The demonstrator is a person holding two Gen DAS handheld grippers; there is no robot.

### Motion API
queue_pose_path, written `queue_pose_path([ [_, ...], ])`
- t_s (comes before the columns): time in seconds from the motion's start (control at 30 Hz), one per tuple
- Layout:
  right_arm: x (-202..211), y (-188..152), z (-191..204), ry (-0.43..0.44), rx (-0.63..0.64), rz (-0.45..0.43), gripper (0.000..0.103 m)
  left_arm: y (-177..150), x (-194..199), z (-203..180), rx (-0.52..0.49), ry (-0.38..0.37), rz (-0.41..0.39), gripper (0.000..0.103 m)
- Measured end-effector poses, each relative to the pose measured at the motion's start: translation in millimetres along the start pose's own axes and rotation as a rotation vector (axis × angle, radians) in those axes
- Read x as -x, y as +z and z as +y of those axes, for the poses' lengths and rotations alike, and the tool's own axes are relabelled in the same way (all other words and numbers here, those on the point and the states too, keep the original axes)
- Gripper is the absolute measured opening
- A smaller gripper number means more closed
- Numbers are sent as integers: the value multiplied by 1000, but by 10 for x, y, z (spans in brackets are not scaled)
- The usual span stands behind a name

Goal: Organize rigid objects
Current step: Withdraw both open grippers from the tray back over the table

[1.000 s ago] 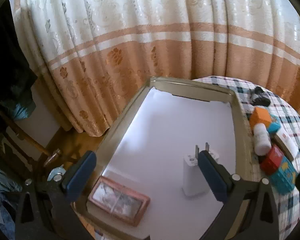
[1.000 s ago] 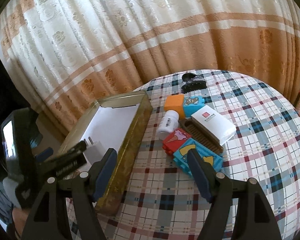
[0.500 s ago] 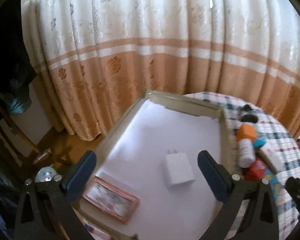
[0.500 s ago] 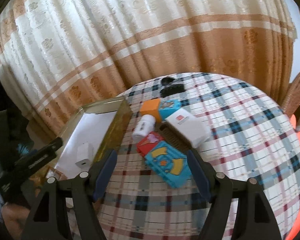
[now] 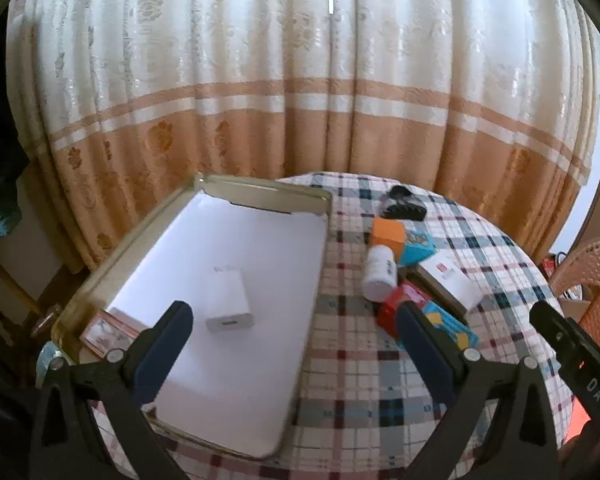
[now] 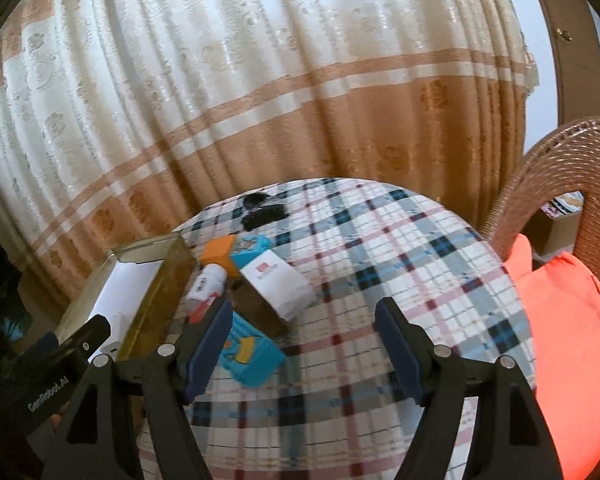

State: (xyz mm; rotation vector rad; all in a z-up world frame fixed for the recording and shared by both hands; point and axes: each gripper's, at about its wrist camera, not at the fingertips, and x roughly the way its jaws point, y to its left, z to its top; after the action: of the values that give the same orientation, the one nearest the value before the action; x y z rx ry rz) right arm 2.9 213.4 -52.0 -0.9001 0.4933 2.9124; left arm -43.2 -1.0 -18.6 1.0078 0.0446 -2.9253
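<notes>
White and blocky, the plastic wall charger (image 5: 230,300) lies flat on the white liner of the shallow gold-rimmed metal tray (image 5: 260,194), with a small pink-framed picture card (image 5: 108,332) at the tray's seven o'clock corner. Outward, at the tray's three o'clock on the plaid tablecloth (image 5: 360,392), waits the unsorted cluster: an orange cube (image 5: 387,236), a white pill bottle (image 5: 378,272) on its side, a red toy block (image 5: 396,308), a teal picture block (image 6: 250,356), a white carton with a red mark (image 6: 278,280) and a black hair clip (image 5: 404,208) at twelve o'clock. The left gripper (image 5: 292,328) is released and empty, hanging above the tray's right edge. The right gripper (image 6: 304,334) is likewise spread with nothing between its fingers, the teal block partly behind its left finger. My reading: one piece is stowed and the step in hand is reaching for the next. That calls for lowering the right claw over the teal block, squaring the pads on opposite faces without nudging the neighbours.
</notes>
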Motion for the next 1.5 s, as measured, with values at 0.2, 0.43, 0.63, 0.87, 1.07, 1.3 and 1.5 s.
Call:
queue_pose_path([
  [0.2, 58, -19, -122, -33, 0, -34, 76, -46, 12, -130, -26, 18, 2, 102],
  [0.43, 86, 42, -148, -72, 26, -81, 76, -91, 6, -294, -72, 38, -19, 102],
  [0.63, 54, 85, -210, -76, 25, -76, 76, -100, -12, -407, -93, 29, -10, 102],
  [0.87, 54, 72, -235, -82, 34, -85, 76, -148, -37, -488, -101, 18, 12, 102],
  [1.07, 21, 63, -283, -82, 36, -69, 76, -222, -74, -503, -86, 3, 48, 102],
  [1.3, -8, 49, -343, -105, 40, -88, 76, -319, -123, -520, -80, 8, 73, 102],
  [1.5, -35, 61, -349, -91, 37, -92, 76, -354, -155, -605, -92, 12, 81, 102],
])
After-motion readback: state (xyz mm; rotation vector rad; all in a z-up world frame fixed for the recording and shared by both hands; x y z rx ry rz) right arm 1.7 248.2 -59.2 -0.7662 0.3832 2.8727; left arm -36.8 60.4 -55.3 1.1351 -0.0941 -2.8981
